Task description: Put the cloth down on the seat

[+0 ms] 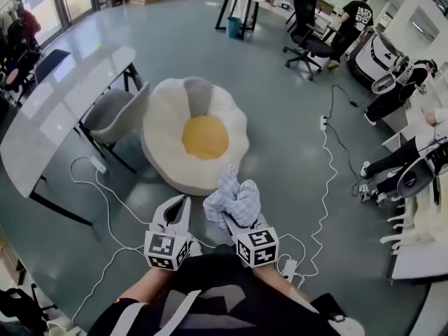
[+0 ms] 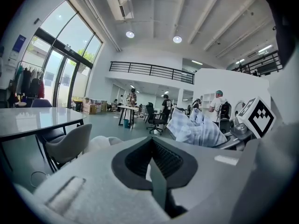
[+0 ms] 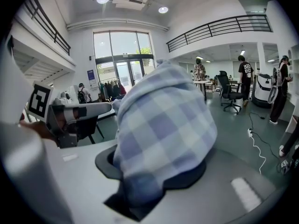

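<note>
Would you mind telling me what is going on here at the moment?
A person holds a gripper in each hand. The right gripper is clamped on a bunched blue checked cloth, held in the air. The left gripper is shut and empty beside it. The fried-egg-shaped seat lies on the floor ahead; the cloth is not yet on it.

Chair (image 1: 112, 114) L of seat (image 1: 164, 117), cables (image 1: 325, 161) R.

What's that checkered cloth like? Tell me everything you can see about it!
The cloth is soft-looking fabric with a pale blue and white check. It is bunched into a crumpled bundle, pinched in the jaws of the right gripper, with folds sticking up above them. It is held above the grey floor, near the egg-shaped seat but not on it, touching only the jaws.
</note>
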Motion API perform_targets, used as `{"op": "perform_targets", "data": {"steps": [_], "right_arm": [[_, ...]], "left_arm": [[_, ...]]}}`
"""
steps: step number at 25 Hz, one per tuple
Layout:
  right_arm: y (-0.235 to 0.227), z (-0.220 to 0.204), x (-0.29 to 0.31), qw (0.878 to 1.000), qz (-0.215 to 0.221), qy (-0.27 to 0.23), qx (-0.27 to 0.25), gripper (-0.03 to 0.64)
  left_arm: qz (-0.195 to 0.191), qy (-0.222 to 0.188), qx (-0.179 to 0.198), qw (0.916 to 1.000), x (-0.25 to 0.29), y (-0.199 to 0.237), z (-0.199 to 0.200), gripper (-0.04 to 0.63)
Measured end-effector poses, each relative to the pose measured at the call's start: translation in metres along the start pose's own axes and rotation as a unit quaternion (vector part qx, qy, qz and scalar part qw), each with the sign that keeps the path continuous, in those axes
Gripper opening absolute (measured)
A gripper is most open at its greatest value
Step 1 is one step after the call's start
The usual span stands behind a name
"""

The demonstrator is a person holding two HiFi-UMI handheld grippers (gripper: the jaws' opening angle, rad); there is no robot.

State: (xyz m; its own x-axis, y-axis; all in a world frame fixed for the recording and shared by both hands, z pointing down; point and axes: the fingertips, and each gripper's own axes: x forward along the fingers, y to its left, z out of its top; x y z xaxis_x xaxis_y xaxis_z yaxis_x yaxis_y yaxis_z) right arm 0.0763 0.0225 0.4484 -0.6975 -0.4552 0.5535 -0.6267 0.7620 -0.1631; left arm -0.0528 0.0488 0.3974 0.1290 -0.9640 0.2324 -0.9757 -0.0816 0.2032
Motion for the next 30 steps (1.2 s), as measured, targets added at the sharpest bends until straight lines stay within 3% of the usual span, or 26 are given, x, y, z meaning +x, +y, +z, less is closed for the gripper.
{"op": "perform_targets", "data": {"steps": [15, 30], "right_arm": [[0.001, 0.031, 0.053, 1.0, 0.018, 0.006, -0.018, 0.187], [-0.057, 0.073, 0.137, 0.998, 0.05, 0.03, -0.013, 0.187]], "left_arm": [[0.027, 0.0, -0.008, 0.9996, 0.017, 0.048, 0.006, -0.002], [0.051, 0.013, -0.012, 0.9985, 0.116, 0.091, 0.031, -0.002]]}}
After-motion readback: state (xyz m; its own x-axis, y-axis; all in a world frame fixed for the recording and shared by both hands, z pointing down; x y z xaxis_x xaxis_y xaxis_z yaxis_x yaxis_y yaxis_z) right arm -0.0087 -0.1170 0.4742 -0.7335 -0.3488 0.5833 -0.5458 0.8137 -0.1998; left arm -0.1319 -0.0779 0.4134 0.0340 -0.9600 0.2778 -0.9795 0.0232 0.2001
